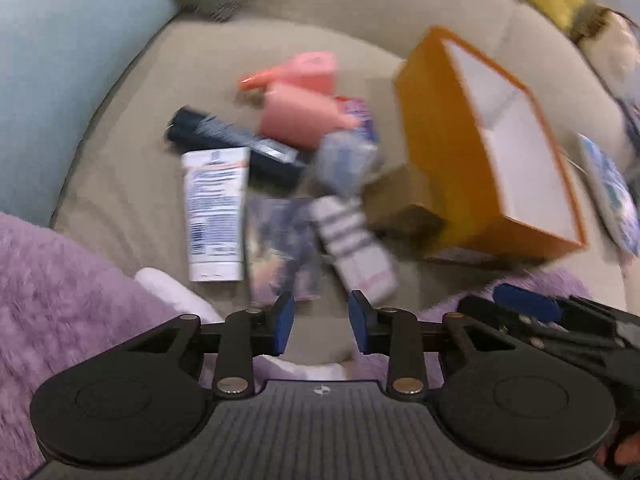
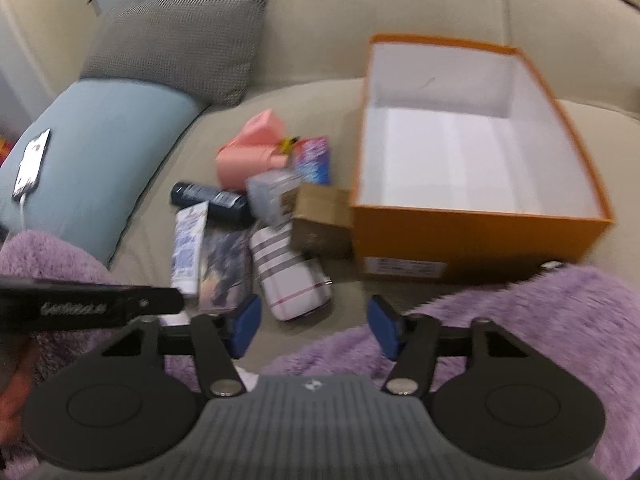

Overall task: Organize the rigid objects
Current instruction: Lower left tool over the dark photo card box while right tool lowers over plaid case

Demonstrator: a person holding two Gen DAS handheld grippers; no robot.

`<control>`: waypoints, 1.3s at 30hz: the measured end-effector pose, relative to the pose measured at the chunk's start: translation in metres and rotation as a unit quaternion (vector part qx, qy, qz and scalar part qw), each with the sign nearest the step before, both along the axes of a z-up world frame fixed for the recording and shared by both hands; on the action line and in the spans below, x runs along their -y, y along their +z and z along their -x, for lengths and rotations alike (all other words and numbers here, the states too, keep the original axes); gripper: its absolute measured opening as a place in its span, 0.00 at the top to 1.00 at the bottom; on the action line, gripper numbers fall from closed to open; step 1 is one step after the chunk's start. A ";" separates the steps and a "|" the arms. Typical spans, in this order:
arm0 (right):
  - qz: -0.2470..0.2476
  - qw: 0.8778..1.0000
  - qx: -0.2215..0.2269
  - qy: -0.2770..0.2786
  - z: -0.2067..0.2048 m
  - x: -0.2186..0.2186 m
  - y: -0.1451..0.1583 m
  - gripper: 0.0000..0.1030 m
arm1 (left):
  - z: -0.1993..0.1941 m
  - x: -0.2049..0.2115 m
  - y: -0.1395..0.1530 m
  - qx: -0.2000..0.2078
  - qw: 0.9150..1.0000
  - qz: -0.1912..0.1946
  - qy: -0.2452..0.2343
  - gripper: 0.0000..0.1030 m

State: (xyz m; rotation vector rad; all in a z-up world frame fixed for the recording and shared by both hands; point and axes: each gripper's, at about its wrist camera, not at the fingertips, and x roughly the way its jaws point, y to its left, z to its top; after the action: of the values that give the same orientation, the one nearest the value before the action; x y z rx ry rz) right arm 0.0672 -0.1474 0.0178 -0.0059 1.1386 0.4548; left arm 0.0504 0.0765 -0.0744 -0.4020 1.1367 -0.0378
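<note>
Hovering over clutter [image 2: 256, 216], both grippers (empty) [image 1: 321, 322] [image 2: 313, 326].

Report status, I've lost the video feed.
Left gripper and right gripper open, holding nothing. Orange box empty. Clutter pile beside it on sofa, untouched. Nothing blocking.

- A beige sofa seat [image 2: 320, 100] is carrying everything.
- An open orange box [image 2: 476, 236] is sitting on it at the right.
- A small brown carton [image 2: 320, 220] is lying just beside the box.
- A white tube [image 2: 188, 248], a dark bottle [image 2: 208, 198], a striped white case [image 2: 288, 284] and a pink container [image 2: 248, 152] are lying clustered left of the carton.
- A light blue cushion [image 2: 100, 160] is resting at the left.
</note>
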 end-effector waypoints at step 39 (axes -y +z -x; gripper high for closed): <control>-0.005 0.989 -0.148 0.019 -0.056 -0.039 -0.111 0.41 | -0.063 0.000 -0.065 -0.034 0.998 0.051 -0.019 0.17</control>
State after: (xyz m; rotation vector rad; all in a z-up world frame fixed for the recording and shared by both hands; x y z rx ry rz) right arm 0.1231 -0.1083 -0.0933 0.0496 1.4305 0.5073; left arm 0.1139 0.0762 -0.1395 -0.4751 1.2134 -0.1171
